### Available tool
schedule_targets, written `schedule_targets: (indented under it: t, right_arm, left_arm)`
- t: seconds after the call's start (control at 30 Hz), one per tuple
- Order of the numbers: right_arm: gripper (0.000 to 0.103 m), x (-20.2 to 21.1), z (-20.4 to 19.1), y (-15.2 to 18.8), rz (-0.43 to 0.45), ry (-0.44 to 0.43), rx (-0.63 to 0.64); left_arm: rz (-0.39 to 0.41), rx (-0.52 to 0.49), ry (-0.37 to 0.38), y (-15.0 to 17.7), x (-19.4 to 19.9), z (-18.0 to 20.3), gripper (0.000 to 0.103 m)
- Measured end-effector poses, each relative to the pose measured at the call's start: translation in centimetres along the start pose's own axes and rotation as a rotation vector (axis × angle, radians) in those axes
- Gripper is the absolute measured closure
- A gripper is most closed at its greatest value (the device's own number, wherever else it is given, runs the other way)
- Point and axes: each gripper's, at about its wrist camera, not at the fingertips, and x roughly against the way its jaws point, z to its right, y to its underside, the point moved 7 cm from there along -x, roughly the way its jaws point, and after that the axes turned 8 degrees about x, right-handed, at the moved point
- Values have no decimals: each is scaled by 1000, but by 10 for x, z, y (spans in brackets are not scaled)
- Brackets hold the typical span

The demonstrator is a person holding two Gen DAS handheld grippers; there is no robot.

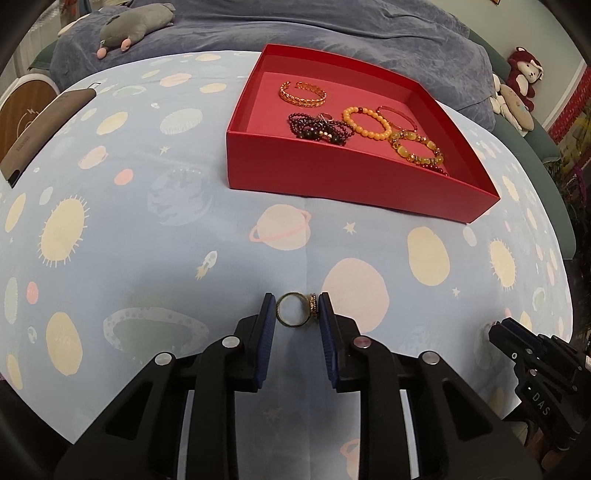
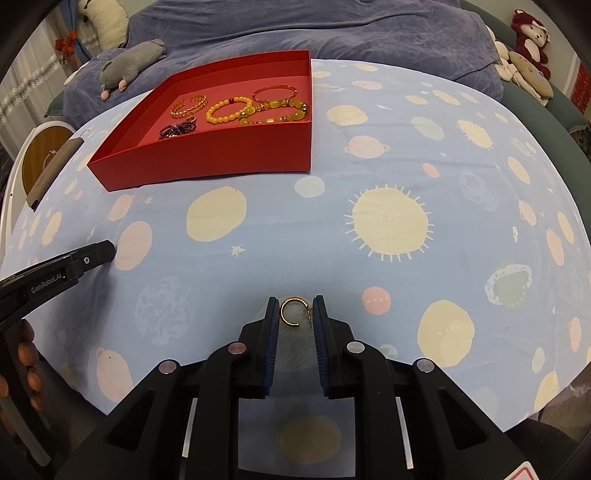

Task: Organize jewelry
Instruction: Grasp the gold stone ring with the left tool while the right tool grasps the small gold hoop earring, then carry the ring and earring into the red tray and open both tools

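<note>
A red box (image 1: 332,184) (image 2: 207,158) on the space-print cloth holds several bracelets: gold chain (image 1: 303,94), yellow beads (image 1: 365,122), dark beads (image 1: 319,129), amber beads (image 1: 417,147). My left gripper (image 1: 297,310) has its jaws closed around gold rings (image 1: 295,309) low over the cloth; the pads touch both sides. My right gripper (image 2: 294,312) brackets a gold open hoop earring (image 2: 291,310) lying on the cloth, with small gaps at each side. Each gripper shows at the other view's edge, the right gripper (image 1: 517,339) and the left gripper (image 2: 92,258).
A brown phone case (image 1: 44,129) lies at the cloth's left edge by a round wooden item (image 2: 40,162). A grey plush (image 1: 133,26) lies on the blue blanket behind. Stuffed toys (image 1: 521,77) sit at the right.
</note>
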Motion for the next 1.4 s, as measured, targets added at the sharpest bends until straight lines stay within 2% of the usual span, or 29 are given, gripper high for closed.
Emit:
schedule_targets:
  t: [0.4,0.53,0.73,1.07,1.4]
  right_arm:
    - [86,31,-19,-22,61,-24,17]
    - [86,44,-29,-44,102,-48,24]
    - [86,55,-42,-95,175,-71,55]
    - [86,39,-39,-180,256,-35,82]
    - [86,-7,-34,-214,229,-19,89]
  left_arm:
    - [9,-24,27,-8,28,16,80]
    - [25,-36,43,-19,43,24,80]
    - [65,-58,65,-51,55,39,80]
    - [125,-85,37,-122,35,60,80]
    - [120,-102,6,-158,-5,63,80]
